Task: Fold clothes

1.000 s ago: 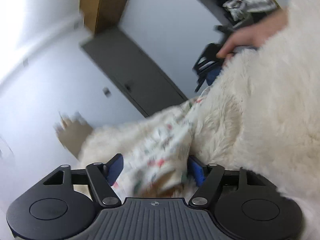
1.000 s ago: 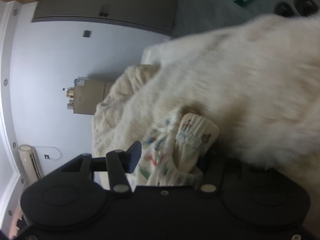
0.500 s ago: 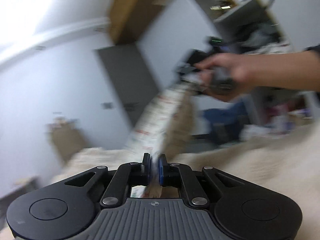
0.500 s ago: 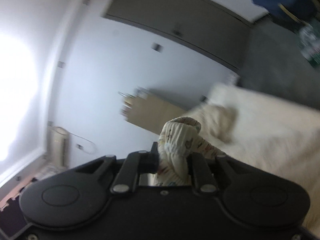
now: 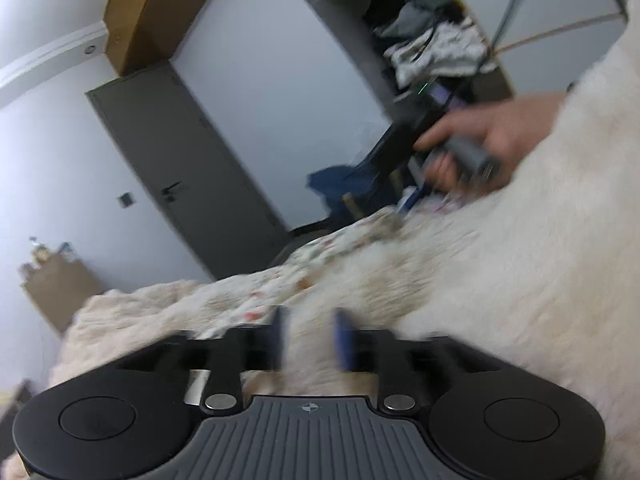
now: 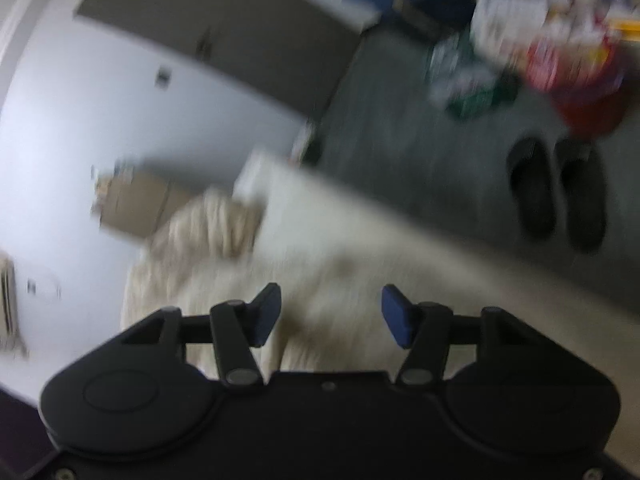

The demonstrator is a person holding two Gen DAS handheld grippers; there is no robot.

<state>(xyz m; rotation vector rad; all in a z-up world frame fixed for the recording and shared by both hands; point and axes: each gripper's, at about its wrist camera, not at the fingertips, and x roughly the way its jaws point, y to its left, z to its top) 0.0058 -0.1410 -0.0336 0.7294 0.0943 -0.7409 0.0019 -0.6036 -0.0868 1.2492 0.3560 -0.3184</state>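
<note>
A cream garment with small coloured prints [image 5: 320, 256] lies stretched out on the fluffy white blanket [image 5: 520, 280]. It runs from just ahead of my left gripper [image 5: 310, 334] toward the far hand. The left jaws are opening, and only blanket shows between the blue pads [image 5: 344, 338]. In the left wrist view a hand [image 5: 500, 136] holds my right gripper [image 5: 406, 204] at the garment's far end, blurred. In the right wrist view my right gripper [image 6: 332, 316] is opening wide with nothing between its fingers, above the blurred blanket [image 6: 360, 240].
A grey door [image 5: 180, 168] and a shelf stuffed with clothes [image 5: 432, 48] stand behind the bed. A crumpled cream blanket [image 6: 208, 224] lies at the bed's far end. On the grey floor are dark slippers [image 6: 556, 196], a red basket [image 6: 584, 96] and a green box [image 6: 468, 88].
Half a second ago both grippers were shut on the garment, holding it up and stretched between them. Now both have let go, and it lies on the blanket. The right gripper has swung sideways.
</note>
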